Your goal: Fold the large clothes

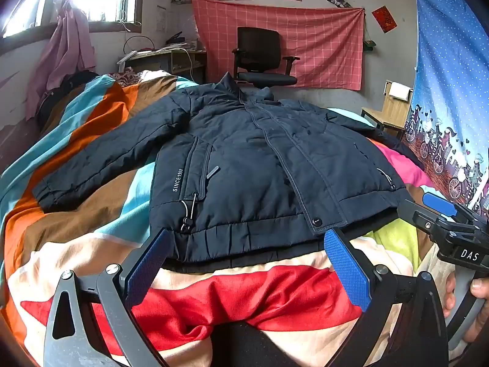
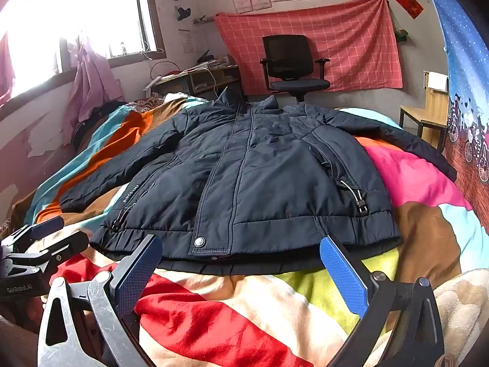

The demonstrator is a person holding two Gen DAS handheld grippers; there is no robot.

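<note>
Dark navy jacket [image 2: 244, 177] spread flat, front up and closed, on a striped multicoloured blanket [image 2: 232, 299]; collar toward the far office chair [image 2: 293, 67], sleeves out to both sides. Right gripper [image 2: 241, 275] just short of the hem, blue pads [image 2: 342, 275] wide apart, nothing between. Left gripper [image 2: 39, 244] at the left edge, beside the hem's corner.

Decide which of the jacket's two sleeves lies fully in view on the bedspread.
The sleeve over the orange and teal stripes: it shows from shoulder to cuff. The other sleeve, on the pink side, runs off toward the curtain.
</note>
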